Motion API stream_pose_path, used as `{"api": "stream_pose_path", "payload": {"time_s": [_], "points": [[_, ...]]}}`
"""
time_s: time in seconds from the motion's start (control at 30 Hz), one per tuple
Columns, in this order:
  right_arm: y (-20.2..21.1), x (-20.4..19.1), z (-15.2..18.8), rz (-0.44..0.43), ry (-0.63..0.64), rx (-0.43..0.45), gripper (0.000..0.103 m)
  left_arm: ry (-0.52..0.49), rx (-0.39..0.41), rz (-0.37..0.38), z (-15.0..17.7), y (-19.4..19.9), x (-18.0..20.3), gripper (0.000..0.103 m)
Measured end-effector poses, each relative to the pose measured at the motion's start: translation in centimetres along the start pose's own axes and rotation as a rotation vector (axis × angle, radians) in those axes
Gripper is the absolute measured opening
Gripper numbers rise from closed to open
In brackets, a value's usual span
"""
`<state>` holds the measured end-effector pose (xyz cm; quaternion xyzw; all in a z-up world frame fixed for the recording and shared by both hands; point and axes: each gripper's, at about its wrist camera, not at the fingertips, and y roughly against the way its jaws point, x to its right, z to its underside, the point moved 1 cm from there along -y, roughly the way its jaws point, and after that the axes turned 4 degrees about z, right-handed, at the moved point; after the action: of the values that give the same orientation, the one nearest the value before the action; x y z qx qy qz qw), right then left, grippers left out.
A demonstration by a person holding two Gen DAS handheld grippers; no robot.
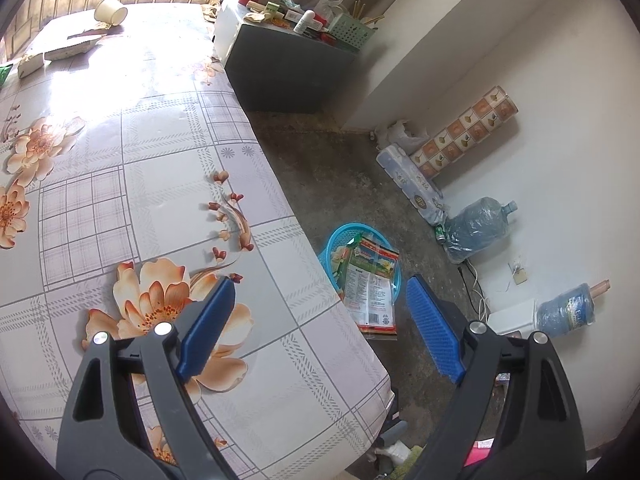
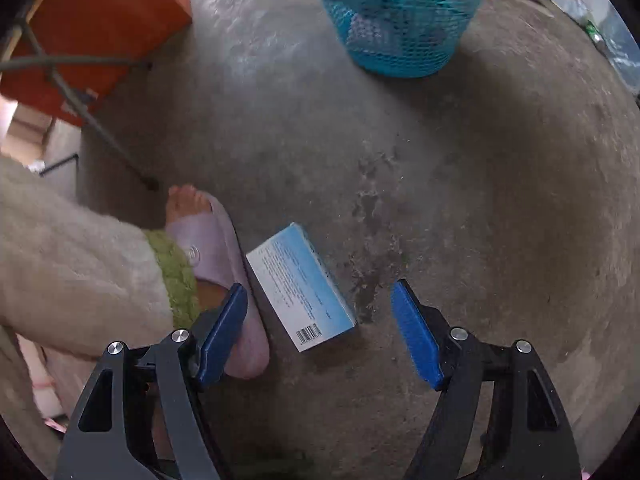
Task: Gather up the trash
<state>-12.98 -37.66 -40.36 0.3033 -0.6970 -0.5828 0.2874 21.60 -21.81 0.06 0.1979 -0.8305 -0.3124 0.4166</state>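
A blue mesh basket stands on the concrete floor beside the table, with a large printed food bag sticking out of it. My left gripper hangs open over the table's edge, nothing between its blue pads. In the right wrist view the same basket is at the top. A blue and white carton lies flat on the floor. My right gripper points down at it, open, with the carton lying between and below the pads, untouched. On the table's far end lie a paper cup and small boxes.
The table wears a flowered cloth. A person's foot in a lilac slipper and a fleece sleeve are just left of the carton. An orange box and metal legs sit top left. Water bottles and rolls line the wall.
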Motion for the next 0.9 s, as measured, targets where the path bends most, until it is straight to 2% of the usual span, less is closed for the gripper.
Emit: {"api": "stream_pose_path", "payload": {"time_s": [0.03, 0.1, 0.23, 0.7, 0.8, 0.9], "points": [[-1.5, -1.5, 0.3, 0.038, 0.085, -0.006, 0.072, 0.003, 0.0, 0.001, 0.1, 0.1, 0.0, 0.083], [-4.5, -3.5, 0.7, 0.055, 0.192, -0.051, 0.075, 0.006, -0.002, -0.003, 0.2, 0.2, 0.1, 0.083], [-8.5, -5.2, 1.0, 0.062, 0.284, -0.138, 0.076, 0.018, -0.007, -0.022, 0.4, 0.4, -0.1, 0.083], [-14.0, -6.2, -1.2, 0.047, 0.278, -0.275, 0.077, 0.071, -0.016, -0.051, 0.8, 0.1, -1.8, 0.083], [-14.1, -6.1, -1.2, 0.066, 0.262, -0.277, 0.07, 0.075, -0.013, -0.054, 0.7, 0.3, -1.9, 0.083], [-13.0, -5.3, -1.0, 0.031, 0.216, -0.284, 0.069, 0.078, -0.005, -0.049, 0.8, 0.5, -2.0, 0.083]]}}
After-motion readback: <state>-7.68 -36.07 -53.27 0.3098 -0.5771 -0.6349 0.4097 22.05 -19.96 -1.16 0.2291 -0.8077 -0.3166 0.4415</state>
